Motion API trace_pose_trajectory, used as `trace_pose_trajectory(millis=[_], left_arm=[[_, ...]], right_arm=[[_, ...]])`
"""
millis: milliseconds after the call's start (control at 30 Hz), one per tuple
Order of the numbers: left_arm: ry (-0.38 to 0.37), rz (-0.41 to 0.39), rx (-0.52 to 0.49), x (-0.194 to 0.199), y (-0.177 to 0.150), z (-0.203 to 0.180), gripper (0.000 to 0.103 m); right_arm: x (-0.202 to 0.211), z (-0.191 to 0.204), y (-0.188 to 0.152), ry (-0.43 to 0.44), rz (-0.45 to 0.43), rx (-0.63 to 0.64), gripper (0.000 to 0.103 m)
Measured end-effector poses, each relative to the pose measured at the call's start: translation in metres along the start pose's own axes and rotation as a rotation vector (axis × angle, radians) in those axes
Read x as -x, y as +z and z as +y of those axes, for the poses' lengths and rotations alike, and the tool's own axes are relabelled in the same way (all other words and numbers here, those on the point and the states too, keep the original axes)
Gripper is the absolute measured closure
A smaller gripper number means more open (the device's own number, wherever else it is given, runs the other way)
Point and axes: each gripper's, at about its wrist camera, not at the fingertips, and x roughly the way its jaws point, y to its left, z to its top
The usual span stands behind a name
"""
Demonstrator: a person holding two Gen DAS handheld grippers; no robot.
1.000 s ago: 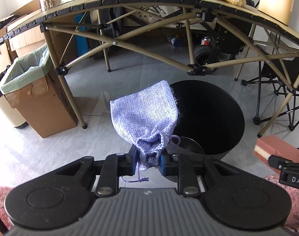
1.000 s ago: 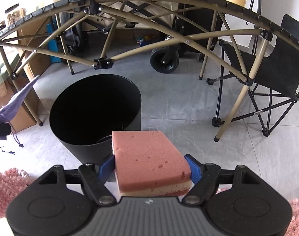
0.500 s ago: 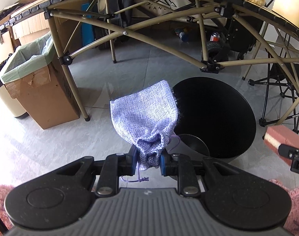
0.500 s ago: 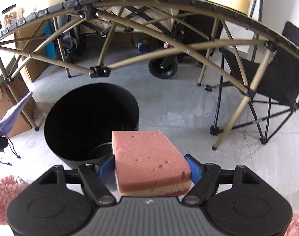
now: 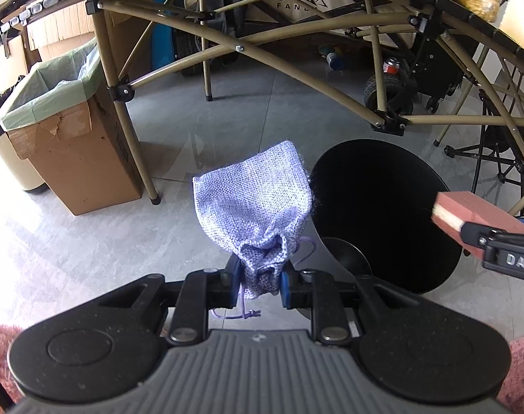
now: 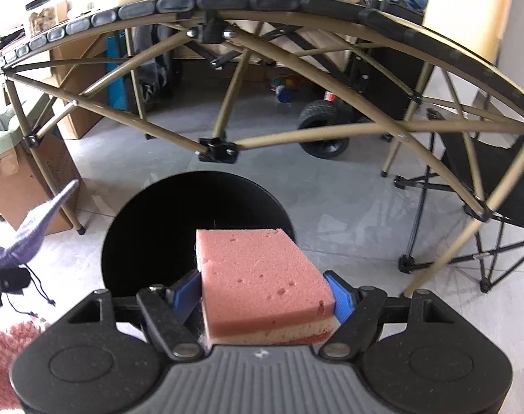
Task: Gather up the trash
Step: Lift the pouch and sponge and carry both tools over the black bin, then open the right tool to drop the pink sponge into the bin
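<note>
My left gripper (image 5: 260, 284) is shut on the neck of a lilac woven drawstring pouch (image 5: 253, 200), which stands up just left of a round black bin (image 5: 382, 214). The pink sponge (image 5: 475, 212) in my right gripper shows at the right edge of that view, over the bin's far side. In the right wrist view my right gripper (image 6: 262, 291) is shut on the pink sponge (image 6: 262, 283), its front end over the black bin's (image 6: 158, 234) mouth. The pouch's tip (image 6: 38, 227) pokes in at the left. The bin's inside is dark.
A folding table with a tan tube frame (image 5: 296, 69) arches over the floor behind the bin. A cardboard box with a green liner (image 5: 65, 131) stands at the left, a black folding chair (image 6: 486, 179) at the right. Pink rug (image 6: 3, 355) lies at the near edge.
The right gripper has carried the sponge leftward, from beside the bin to over its mouth. The left gripper with the pouch has shifted slightly closer to the bin.
</note>
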Motion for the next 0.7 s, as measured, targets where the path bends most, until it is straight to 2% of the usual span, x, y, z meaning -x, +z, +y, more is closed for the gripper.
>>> trace_pose_trajectory(millis=[500, 700], left_arm=[[0.031, 0.019, -0.004, -0.015, 0.008, 0.001, 0.081], [0.030, 0.021, 0.001, -0.015, 0.008, 0.001, 0.081]], right_arm=[[-0.049, 0.026, 0.017, 0.054, 0.093, 0.021, 0.028], [-0.057, 0.031, 0.019, 0.074, 0.099, 0.032, 0.027]])
